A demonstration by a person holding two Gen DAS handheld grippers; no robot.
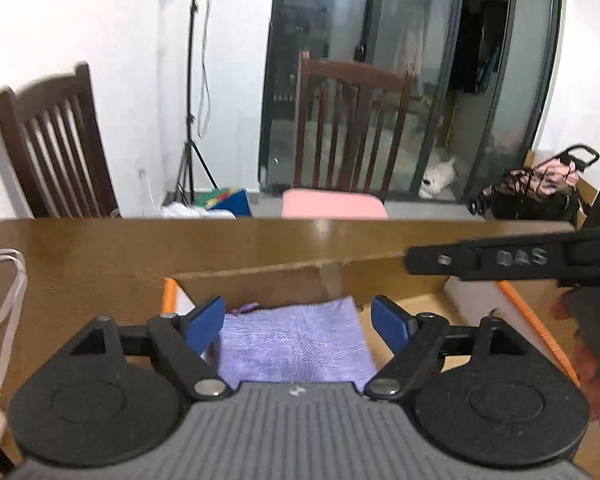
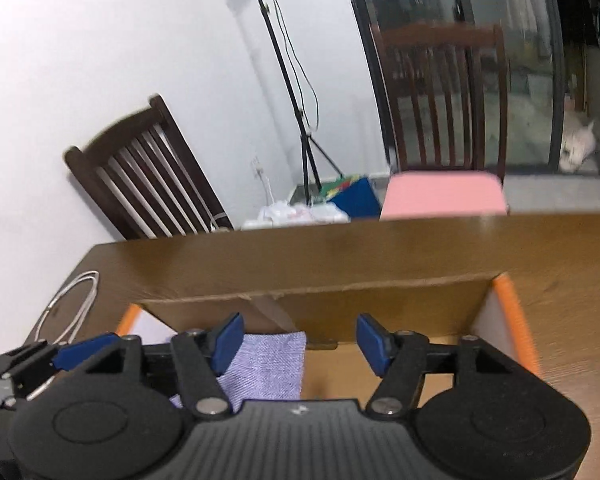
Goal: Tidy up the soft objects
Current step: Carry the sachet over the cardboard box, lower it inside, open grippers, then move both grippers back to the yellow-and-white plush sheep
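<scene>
A folded lilac cloth [image 1: 294,344] lies flat inside an open cardboard box [image 1: 260,276] with orange edges on the wooden table. My left gripper [image 1: 298,322] hovers over the cloth with its blue pads wide apart, touching nothing. In the right wrist view the same cloth [image 2: 268,364] sits at the box's left side, and my right gripper [image 2: 298,344] stands open above the box [image 2: 340,300], its left pad over the cloth's edge. The right gripper's side [image 1: 500,258] and a hand on it show at the right of the left wrist view. The left gripper's blue fingertip [image 2: 84,350] shows at the left.
A white cable [image 1: 8,300] lies on the brown table [image 1: 100,248] to the left of the box. Two dark wooden chairs [image 1: 56,148] stand behind the table, one with a pink cushion [image 1: 332,204]. A tripod stand [image 1: 190,120] and glass sliding doors are beyond.
</scene>
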